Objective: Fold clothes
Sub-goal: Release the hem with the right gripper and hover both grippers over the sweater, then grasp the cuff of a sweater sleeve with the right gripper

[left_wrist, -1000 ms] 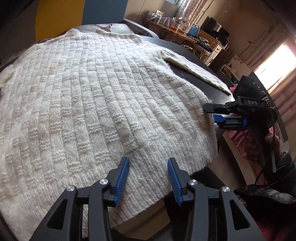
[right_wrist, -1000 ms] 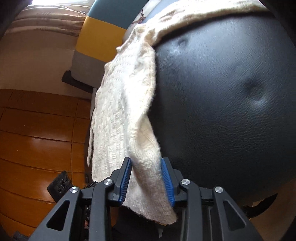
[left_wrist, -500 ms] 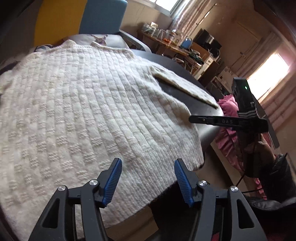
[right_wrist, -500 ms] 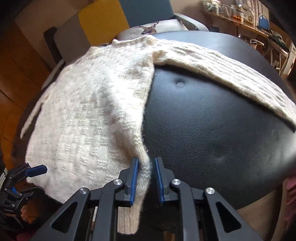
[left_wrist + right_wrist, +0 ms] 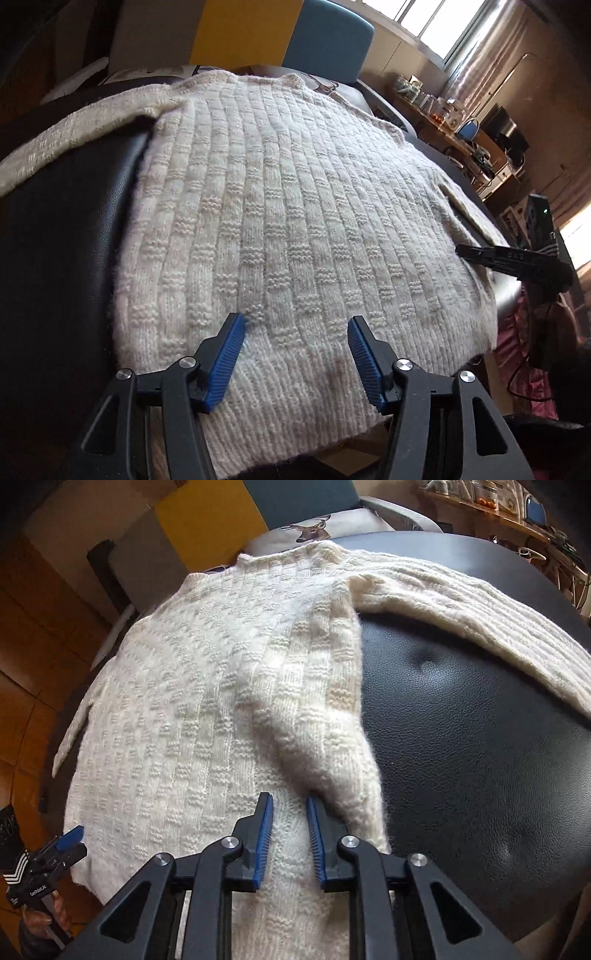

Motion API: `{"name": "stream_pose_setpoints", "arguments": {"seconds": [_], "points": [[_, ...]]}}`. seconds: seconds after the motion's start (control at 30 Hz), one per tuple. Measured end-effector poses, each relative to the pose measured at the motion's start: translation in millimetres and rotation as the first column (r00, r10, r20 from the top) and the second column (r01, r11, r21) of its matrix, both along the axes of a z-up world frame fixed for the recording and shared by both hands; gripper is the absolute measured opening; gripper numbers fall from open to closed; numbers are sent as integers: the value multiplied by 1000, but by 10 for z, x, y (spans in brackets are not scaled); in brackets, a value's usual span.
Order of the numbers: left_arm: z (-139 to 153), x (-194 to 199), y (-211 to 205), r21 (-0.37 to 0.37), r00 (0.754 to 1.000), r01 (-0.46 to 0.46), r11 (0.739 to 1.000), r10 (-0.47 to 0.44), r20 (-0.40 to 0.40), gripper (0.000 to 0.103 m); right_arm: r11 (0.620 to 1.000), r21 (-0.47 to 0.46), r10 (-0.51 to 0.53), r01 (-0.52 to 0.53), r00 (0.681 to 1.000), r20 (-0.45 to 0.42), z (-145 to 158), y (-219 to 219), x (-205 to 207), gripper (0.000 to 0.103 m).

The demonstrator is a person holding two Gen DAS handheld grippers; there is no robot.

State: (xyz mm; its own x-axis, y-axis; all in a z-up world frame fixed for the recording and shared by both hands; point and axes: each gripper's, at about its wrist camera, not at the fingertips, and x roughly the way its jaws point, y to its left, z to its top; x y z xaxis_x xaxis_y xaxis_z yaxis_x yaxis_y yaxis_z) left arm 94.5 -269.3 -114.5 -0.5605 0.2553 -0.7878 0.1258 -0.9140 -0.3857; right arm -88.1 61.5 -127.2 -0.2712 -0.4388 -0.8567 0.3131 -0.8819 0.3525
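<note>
We see a cream basket-weave knit sweater [image 5: 295, 221] lying flat on a black padded leather worktop [image 5: 480, 757], its neck toward a blue-backed chair [image 5: 328, 40] at the far side. One sleeve [image 5: 461, 616] lies out across the bare leather; the other sleeve [image 5: 70, 738] droops over the opposite edge, and its end is hard to make out.

Our left tongs [image 5: 295, 354] stand apart over the ribbed hem [image 5: 295, 398], their blue pads clear of the knit. The hem's lowest stretch is cut off behind the tongs' black frame.

Our right tongs [image 5: 290, 834] are clamped on a raised fold of the sweater near its side edge, the fabric bunching into a ridge just beyond the pads. From the left wrist view they show only side-on, as a dark bar [image 5: 509, 258], so the pinch itself is hidden there.
</note>
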Motion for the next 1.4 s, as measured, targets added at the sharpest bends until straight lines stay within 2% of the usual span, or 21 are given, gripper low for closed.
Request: {"name": "stream_pose_setpoints", "arguments": {"seconds": [0.1,0.17,0.23,0.33,0.43,0.57,0.73,0.83,0.93,0.97,1.03,1.1,1.13,1.2,1.27,1.4], "points": [[140,45,-169,48,998,-50,998,52,-46,59,1000,1,-1,1,1000,1,38,-34,-8,20],[275,95,-345,67,991,-87,994,93,-93,59,1000,2,7,-7,999,-40,136,-109,16,21],[369,106,-548,83,983,-128,988,138,-121,60,999,-39,30,-34,996,-85,287,-221,45,21],[433,33,-797,61,975,-169,984,176,-135,60,985,-121,112,-122,990,-87,394,-555,30,21],[511,-177,-940,37,972,-162,986,166,-164,60,971,-143,185,-193,980,-70,378,-995,-23,21],[623,-628,-976,-6,974,-102,995,99,-206,59,954,-146,253,-260,965,-68,367,-1535,-128,21],[535,-1306,-900,-27,979,-3,1000,-2,-202,60,956,-92,274,-280,959,-74,303,-1937,-336,21],[302,-1669,-893,-89,990,20,996,-32,-137,59,961,-84,258,-262,964,-60,228,-2028,-523,21],[-29,-1869,-1012,-176,1000,-8,984,4,-22,58,969,37,247,-246,968,-49,85,-2090,-695,21],[-79,-1851,-1062,-195,1000,-20,981,17,-17,50,967,81,244,-241,969,-38,18,-2100,-746,21],[-154,-1791,-1163,-227,999,-44,973,40,-20,49,970,58,240,-238,970,-37,-13,-2062,-803,20],[-179,-1733,-1292,-201,996,-84,976,84,-10,50,968,47,247,-245,968,-39,-24,-2052,-828,20],[-179,-1711,-1351,-165,995,-99,981,100,-4,50,967,42,253,-251,966,-44,-29,-2047,-834,20],[-101,-1683,-1364,-149,994,-112,982,112,-11,49,965,5,261,-261,965,-36,-18,-1998,-864,21],[43,-1701,-1280,-185,995,-88,979,79,-56,49,963,-52,264,-264,964,-12,29,-1917,-940,21],[292,-2018,-1170,-179,992,-32,983,9,-127,50,968,-87,233,-237,971,-59,303,-1753,-1196,21]]}}
